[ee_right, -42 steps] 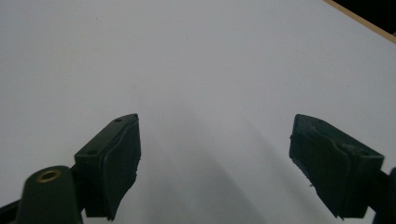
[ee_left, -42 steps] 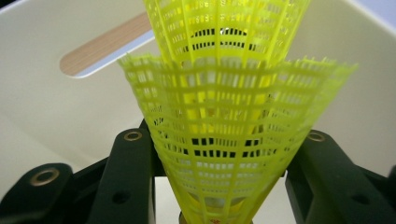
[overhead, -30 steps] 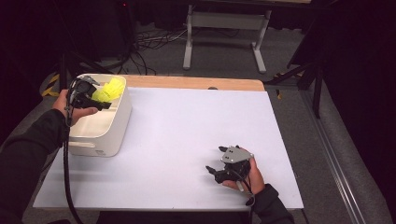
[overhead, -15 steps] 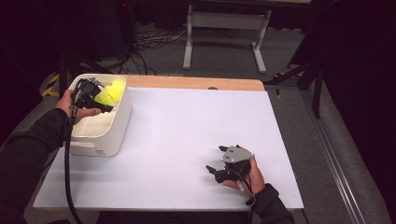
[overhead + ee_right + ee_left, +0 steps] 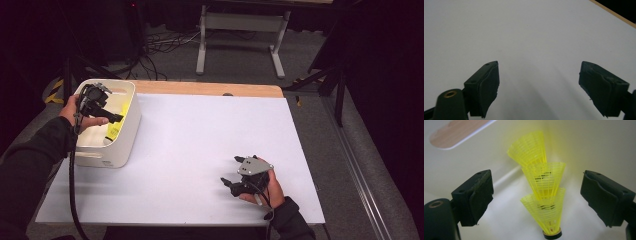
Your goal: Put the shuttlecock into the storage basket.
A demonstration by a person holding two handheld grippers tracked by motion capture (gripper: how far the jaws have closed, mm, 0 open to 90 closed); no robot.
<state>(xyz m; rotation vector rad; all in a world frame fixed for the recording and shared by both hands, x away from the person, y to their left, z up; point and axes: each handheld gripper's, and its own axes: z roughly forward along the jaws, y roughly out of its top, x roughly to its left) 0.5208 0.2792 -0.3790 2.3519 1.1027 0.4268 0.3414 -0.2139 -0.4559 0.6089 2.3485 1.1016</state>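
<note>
Holding my left gripper (image 5: 537,195) over the white plastic bin (image 5: 127,132), jaws just opened, nested yellow plastic shuttlecocks (image 5: 542,195) released inside; right gripper (image 5: 239,176) idles open on the worktop (image 5: 200,145).

High view: white table (image 5: 190,150) evenly lit from above, surroundings fall off to near black, picture soft and low in detail. Left gripper view: bright, washed-out cream walls of the bin (image 5: 599,147), shuttlecocks (image 5: 542,185) fairly sharp, near jaws slightly soft. Right gripper view: flat grey-white light, faint soft shadows streak the table.
</note>
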